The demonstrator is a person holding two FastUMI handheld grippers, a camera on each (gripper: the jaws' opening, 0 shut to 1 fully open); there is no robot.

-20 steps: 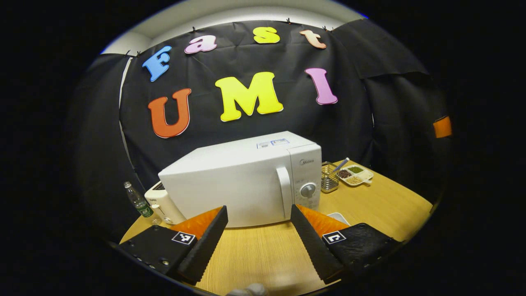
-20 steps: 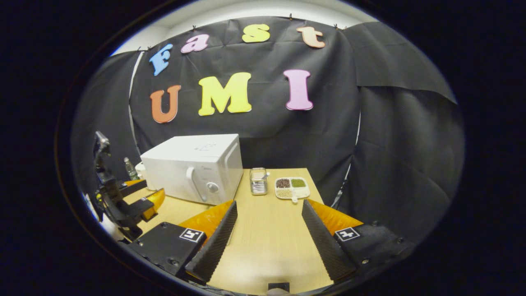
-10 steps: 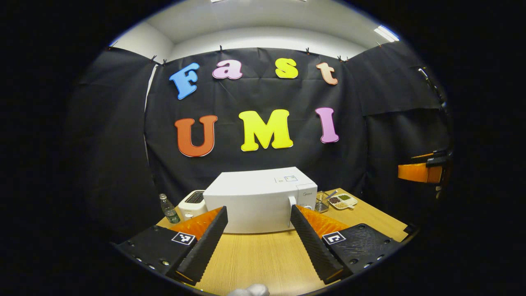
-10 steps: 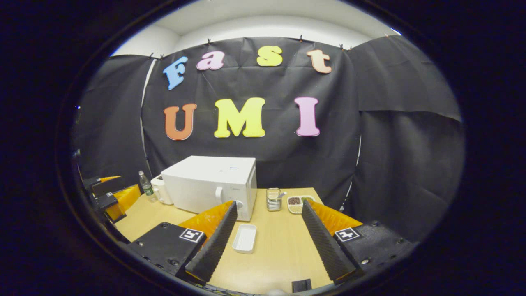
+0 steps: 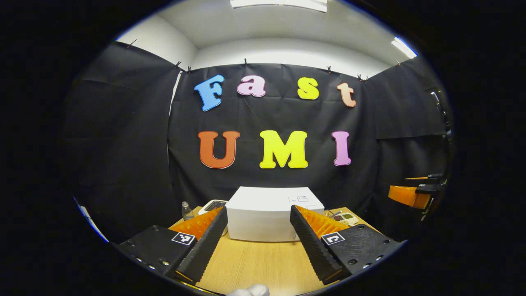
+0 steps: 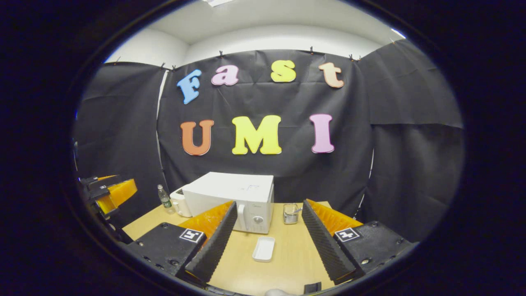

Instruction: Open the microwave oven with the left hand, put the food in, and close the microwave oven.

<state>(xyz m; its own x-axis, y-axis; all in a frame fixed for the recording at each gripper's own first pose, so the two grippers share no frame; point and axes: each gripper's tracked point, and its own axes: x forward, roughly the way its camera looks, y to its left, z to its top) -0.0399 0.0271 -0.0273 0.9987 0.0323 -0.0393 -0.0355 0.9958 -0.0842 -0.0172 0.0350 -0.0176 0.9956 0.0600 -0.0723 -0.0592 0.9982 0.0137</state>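
The white microwave (image 5: 267,213) stands on the wooden table (image 5: 254,263) with its door shut; its handle (image 6: 241,217) and dial face front right. A small white rectangular dish (image 6: 264,249) lies on the table in front of the door. My left gripper (image 5: 258,211) is open and empty, held well back from the microwave. My right gripper (image 6: 268,207) is open and empty too, back from the dish. In each view the other gripper appears off to the side: the right gripper (image 5: 411,195) and the left gripper (image 6: 111,191).
A white toaster (image 6: 178,201) and a plastic bottle (image 6: 164,197) stand left of the microwave. A metal wire basket (image 6: 291,213) sits to its right, and a divided tray of grains (image 5: 347,218) beyond. Black cloth walls close in the table.
Both grippers have drawn back from the table and tilted upward, so the microwave looks smaller and lower. The dish has come into the right gripper view. Both stay open.
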